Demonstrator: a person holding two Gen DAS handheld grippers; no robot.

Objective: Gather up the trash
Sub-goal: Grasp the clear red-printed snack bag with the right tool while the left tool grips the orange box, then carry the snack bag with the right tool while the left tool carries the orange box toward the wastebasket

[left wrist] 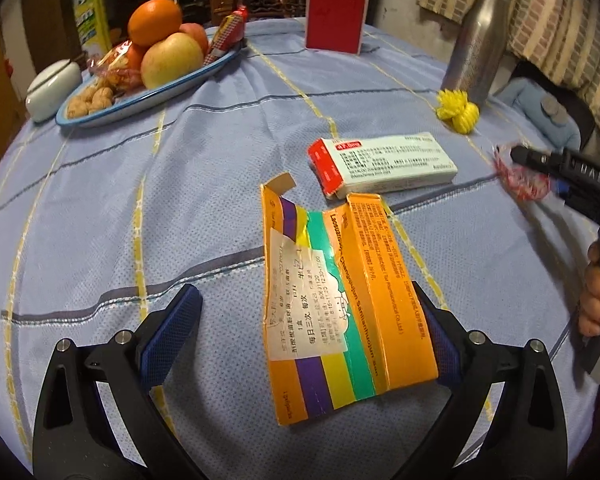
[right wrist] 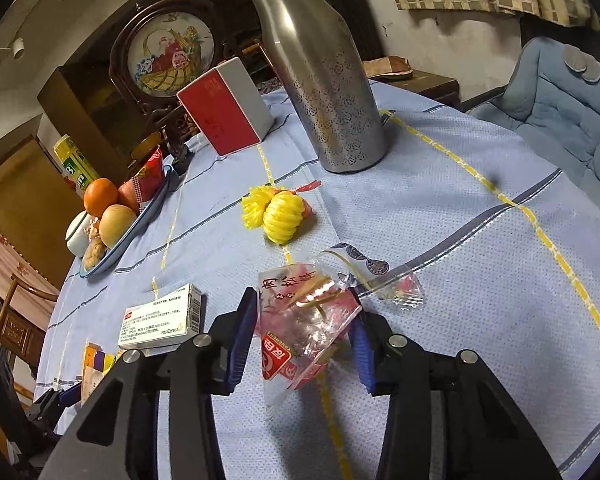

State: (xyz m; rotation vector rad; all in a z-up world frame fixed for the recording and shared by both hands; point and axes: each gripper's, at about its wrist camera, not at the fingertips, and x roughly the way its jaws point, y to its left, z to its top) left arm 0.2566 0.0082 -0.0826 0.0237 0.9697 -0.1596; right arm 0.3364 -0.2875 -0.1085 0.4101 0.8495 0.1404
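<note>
Right now the right gripper [right wrist: 304,320] has a crumpled clear-and-red snack wrapper [right wrist: 300,320] between its blue pads; the left pad touches the plastic, but whether the wrapper is truly pinched I cannot tell. A second clear wrapper [right wrist: 380,280] lies just beyond it on the blue checked tablecloth [right wrist: 480,320]. Taking the steel bottle [right wrist: 320,80] as the landmark: a yellow string bundle [right wrist: 274,214] sits just in front of it, the wrappers nearer still, and a red-faced box [right wrist: 220,120] stands to its left. The cloth to the bottle's right is bare up to the table edge, beside a padded blue chair [right wrist: 560,92].

The left gripper [left wrist: 312,332] hovers with jaws wide apart over a flattened orange carton [left wrist: 340,300] with purple, yellow and green stripes and a white printed sticker; its side reads partly "Pharmaceutical Co., Ltd". A white medicine box [left wrist: 384,164] with a red end, marked "AstraZeneca", lies between carton and bottle. Far left of the bottle, a blue-rimmed plate [left wrist: 180,84] holds an orange, apples, walnuts and packets.
</note>
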